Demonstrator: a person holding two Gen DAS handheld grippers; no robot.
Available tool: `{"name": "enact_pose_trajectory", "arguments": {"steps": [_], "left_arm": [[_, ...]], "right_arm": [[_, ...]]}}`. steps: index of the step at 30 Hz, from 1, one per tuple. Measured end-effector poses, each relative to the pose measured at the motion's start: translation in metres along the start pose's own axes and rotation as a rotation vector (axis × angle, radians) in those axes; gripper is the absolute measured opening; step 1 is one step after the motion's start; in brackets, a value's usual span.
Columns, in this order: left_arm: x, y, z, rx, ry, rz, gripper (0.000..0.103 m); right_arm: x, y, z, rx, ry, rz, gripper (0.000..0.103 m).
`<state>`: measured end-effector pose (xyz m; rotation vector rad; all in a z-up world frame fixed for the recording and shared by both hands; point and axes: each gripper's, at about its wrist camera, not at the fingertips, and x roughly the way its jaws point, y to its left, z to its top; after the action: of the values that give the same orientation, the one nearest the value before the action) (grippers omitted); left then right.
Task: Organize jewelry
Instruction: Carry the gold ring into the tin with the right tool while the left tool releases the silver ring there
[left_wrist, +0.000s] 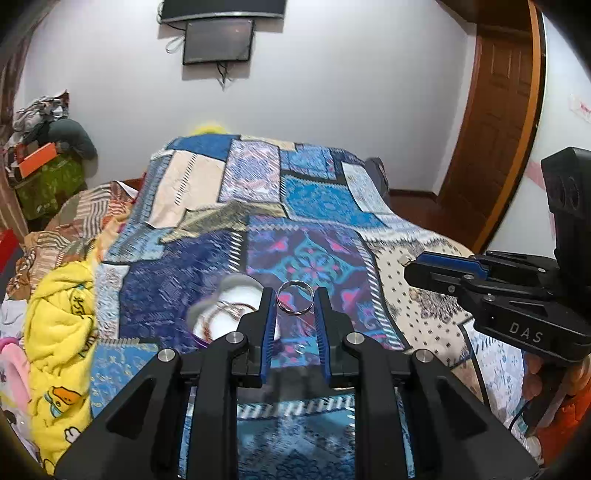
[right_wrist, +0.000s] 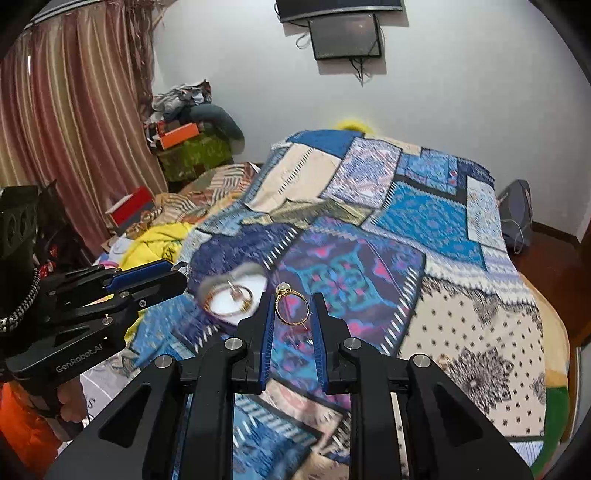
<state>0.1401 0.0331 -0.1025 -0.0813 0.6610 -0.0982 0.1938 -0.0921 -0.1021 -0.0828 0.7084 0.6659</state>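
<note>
My left gripper (left_wrist: 294, 301) is shut on a silver ring (left_wrist: 295, 297), pinched between its blue-padded fingertips above the patchwork bedspread. My right gripper (right_wrist: 293, 305) is shut on a gold ring (right_wrist: 291, 306) with a pale stone on top. A white heart-shaped jewelry dish (right_wrist: 232, 295) with a grey rim lies on the bed just left of both grippers; it holds bangles and a small ring. It also shows, blurred, in the left wrist view (left_wrist: 229, 308). The right gripper (left_wrist: 410, 267) appears at the right of the left wrist view, the left gripper (right_wrist: 181, 275) at the left of the right wrist view.
The patchwork bedspread (right_wrist: 406, 221) covers the bed. A yellow blanket (left_wrist: 59, 325) is bunched at the bed's left side. Piled clothes and boxes (right_wrist: 188, 129) stand by the curtain (right_wrist: 74, 129). A wooden door (left_wrist: 495, 129) is at the right.
</note>
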Motion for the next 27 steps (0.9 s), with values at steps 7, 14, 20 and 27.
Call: {"name": "enact_pose_trajectory", "arguments": {"steps": [7,14,20,27], "left_arm": [[-0.003,0.035,0.005,-0.042,-0.024,0.040,0.020],[0.009,0.064,-0.002,-0.077,0.005,0.057,0.019],[0.030,0.075,-0.013,-0.086,0.050,0.047,0.020],[0.059,0.080,-0.021,-0.088,0.104,0.015,0.020]], "right_arm": [[0.020,0.020,0.013,-0.022,-0.002,0.046,0.017],[0.054,0.029,0.018,-0.021,0.037,0.084,0.017],[0.079,0.030,0.019,-0.016,0.077,0.103,0.017],[0.109,0.030,0.016,-0.018,0.138,0.107,0.017]]}}
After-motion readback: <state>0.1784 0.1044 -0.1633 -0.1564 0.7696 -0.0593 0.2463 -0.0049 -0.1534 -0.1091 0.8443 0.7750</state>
